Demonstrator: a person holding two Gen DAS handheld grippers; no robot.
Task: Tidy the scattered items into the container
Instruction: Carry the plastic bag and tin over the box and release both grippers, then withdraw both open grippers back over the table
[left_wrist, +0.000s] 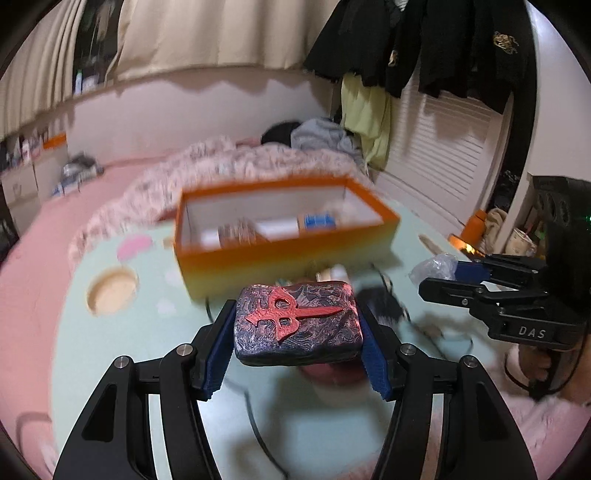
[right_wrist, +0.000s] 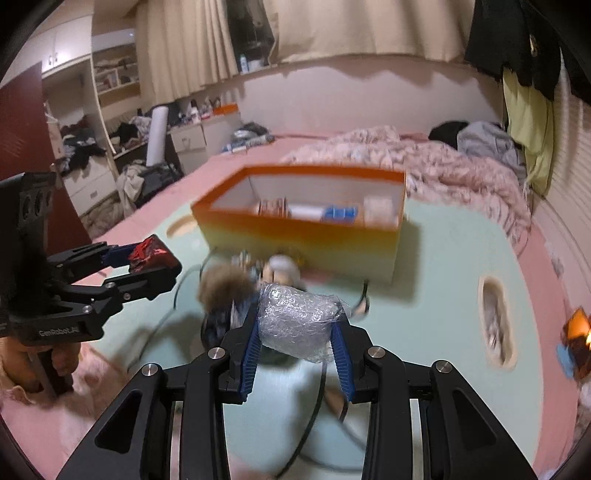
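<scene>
Sitting clamped between the left tool (left_wrist: 297, 334) pads, the patterned block (left_wrist: 297, 323)

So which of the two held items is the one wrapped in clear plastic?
The bubble-wrapped bundle in the right gripper. The left gripper holds a hard purple block with a raised red emblem, unwrapped.

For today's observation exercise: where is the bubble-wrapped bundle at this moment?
The bubble-wrapped bundle is clamped in the right gripper, raised above the mint mat, just short of the orange box.
</scene>
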